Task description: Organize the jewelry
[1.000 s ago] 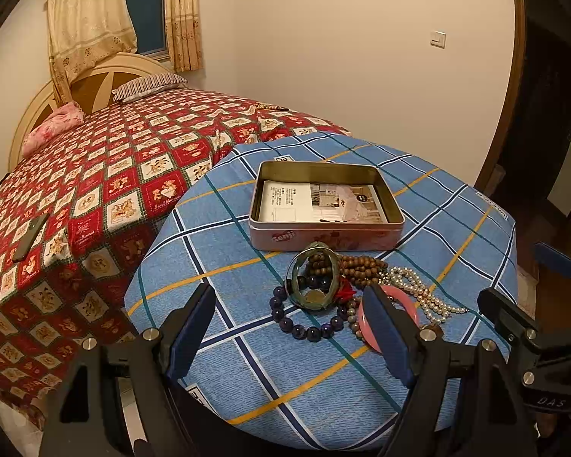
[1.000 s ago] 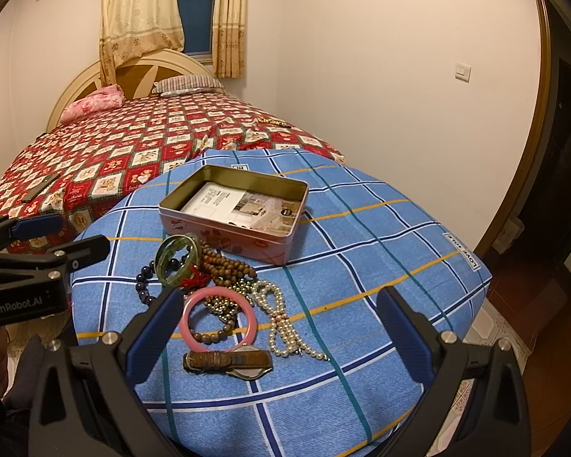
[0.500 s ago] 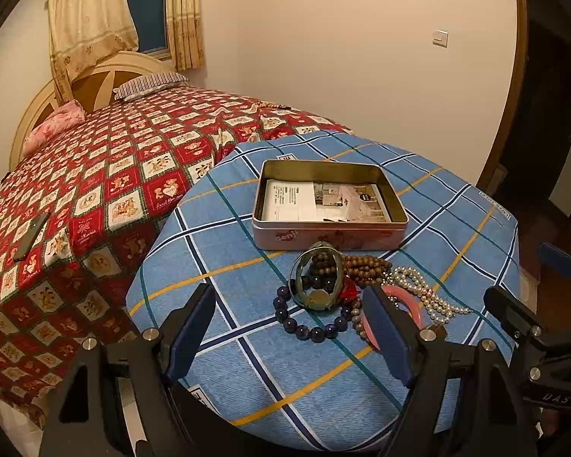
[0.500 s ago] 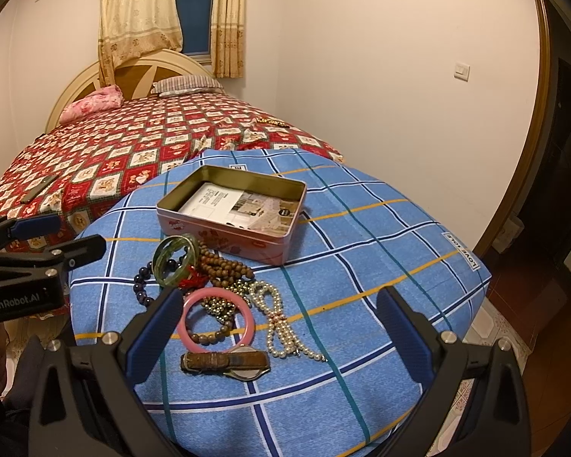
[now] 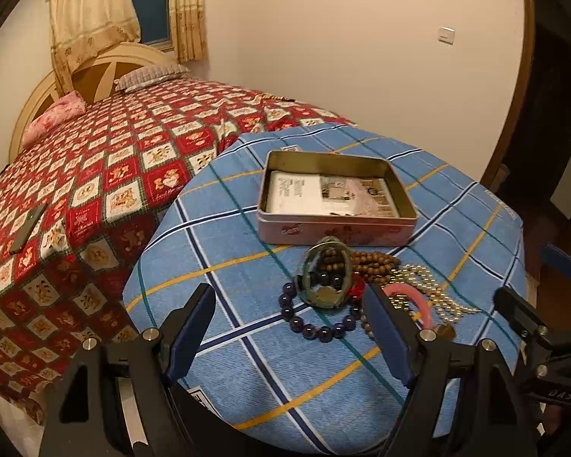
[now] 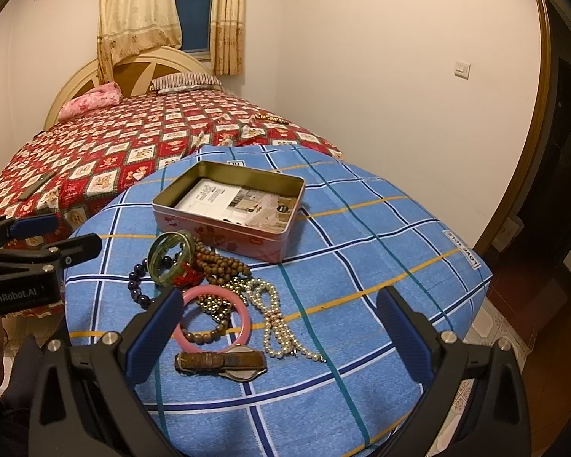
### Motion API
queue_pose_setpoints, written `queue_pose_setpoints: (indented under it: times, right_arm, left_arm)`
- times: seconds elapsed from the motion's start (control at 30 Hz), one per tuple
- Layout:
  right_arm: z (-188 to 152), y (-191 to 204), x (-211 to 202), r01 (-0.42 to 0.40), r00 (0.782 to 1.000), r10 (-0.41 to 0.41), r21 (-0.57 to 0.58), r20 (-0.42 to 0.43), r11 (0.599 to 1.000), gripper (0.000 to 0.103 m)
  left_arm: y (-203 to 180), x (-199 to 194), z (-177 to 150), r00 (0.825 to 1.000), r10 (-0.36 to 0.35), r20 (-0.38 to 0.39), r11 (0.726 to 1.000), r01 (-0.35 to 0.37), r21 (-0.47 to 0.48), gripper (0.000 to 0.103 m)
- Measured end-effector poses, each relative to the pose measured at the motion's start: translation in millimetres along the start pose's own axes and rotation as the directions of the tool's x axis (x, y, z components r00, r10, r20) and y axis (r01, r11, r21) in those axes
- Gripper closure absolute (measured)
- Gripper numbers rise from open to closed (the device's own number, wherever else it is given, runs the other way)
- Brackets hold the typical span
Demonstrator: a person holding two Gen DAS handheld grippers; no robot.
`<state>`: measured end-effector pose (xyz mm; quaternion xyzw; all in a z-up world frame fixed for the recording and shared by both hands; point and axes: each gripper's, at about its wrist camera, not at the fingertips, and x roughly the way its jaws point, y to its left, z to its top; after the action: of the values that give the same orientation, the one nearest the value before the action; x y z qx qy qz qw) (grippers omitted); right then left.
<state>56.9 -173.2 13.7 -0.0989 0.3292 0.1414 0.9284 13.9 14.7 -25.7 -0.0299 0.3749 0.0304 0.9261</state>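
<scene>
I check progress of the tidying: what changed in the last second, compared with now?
Both open grippers, left gripper and right gripper, eased slightly closer to the jewelry pile; neither took hold of anything. The green bangle, pink bangle, pearl necklace and tin box stayed put.

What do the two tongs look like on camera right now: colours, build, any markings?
Both tongs, left and right, have matte black angular frames with silver screw heads and two dark blue ribbed pads. The left one's side reads "GenRobot.AI" in white in the right wrist view. No cables or sleeves show.
</scene>
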Motion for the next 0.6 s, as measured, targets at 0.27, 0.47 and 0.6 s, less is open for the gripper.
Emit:
queue_pose_setpoints:
  times: [0.27, 0.47, 0.6]
  right_arm:
    - [-11, -10, 27, 0.014, 0.998, -0.014, -0.007, -0.054, 1.000, 0.008]
    - [-21, -15, 47, 0.032, 0.994, -0.034, -0.020, -0.104, 0.999, 0.020]
    - [-24, -21, 58, 0.033, 0.991, -0.035, -0.016, -0.132, 0.999, 0.032]
  left_arm:
    - [14, 38, -1, 0.999, 0.033, -0.021, 0.999, -0.033, -0.011, 0.023]
    - [7, 65, 4, 0.999, -0.017, -0.030, 1.000, 0.017, 0.003, 0.034]
    - [-1, 83, 7, 0.998, -0.036, -0.050, 0.999, 0.038, 0.025, 0.051]
